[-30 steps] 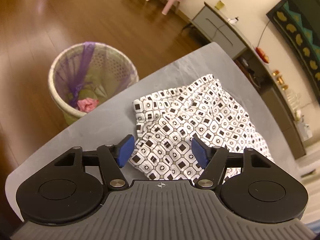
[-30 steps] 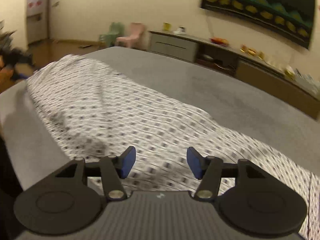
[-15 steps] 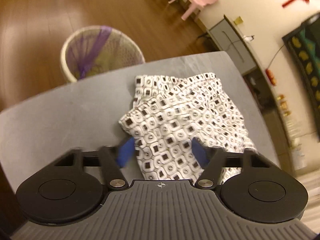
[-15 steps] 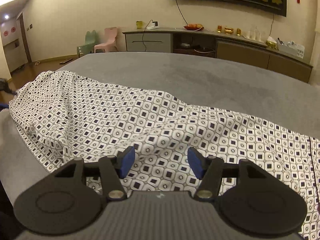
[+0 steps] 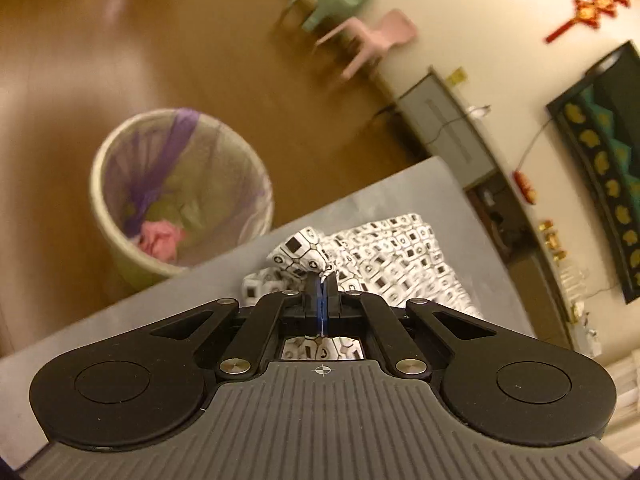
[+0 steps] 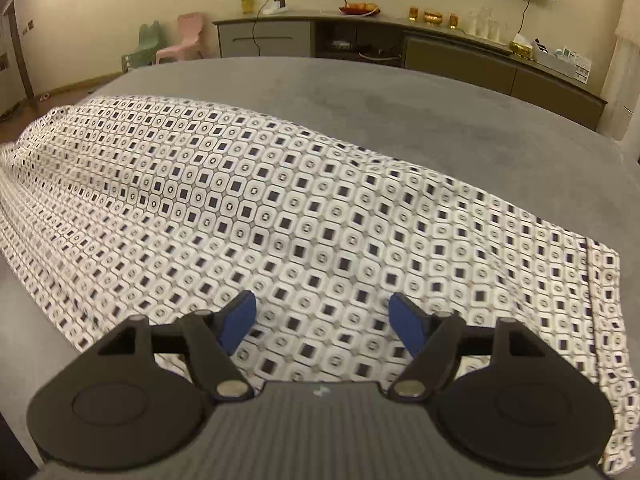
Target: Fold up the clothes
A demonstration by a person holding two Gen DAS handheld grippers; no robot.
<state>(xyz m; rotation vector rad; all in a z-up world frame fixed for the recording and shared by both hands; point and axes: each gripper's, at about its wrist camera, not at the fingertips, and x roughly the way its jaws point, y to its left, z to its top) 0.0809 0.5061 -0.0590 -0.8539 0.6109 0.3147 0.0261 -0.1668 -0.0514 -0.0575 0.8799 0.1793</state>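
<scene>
Pinching a bunched edge of the white cloth printed with black squares (image 5: 384, 248), the left claw (image 5: 322, 300) has its blue pads pressed together. The cloth lies spread on the grey desk (image 6: 440, 112). The right claw (image 6: 322, 320) hovers over it, spread wide, gripping nothing.

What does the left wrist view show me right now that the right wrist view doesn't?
Only the left wrist view: the left gripper shut on a bunched corner of the patterned garment, and a lined wastebasket on the wooden floor beside the table.

Only the right wrist view: the right gripper open over the garment's spread middle, and its straight hem on the right.

Both: the garment on the grey table, the pink chair and the sideboard.
</scene>
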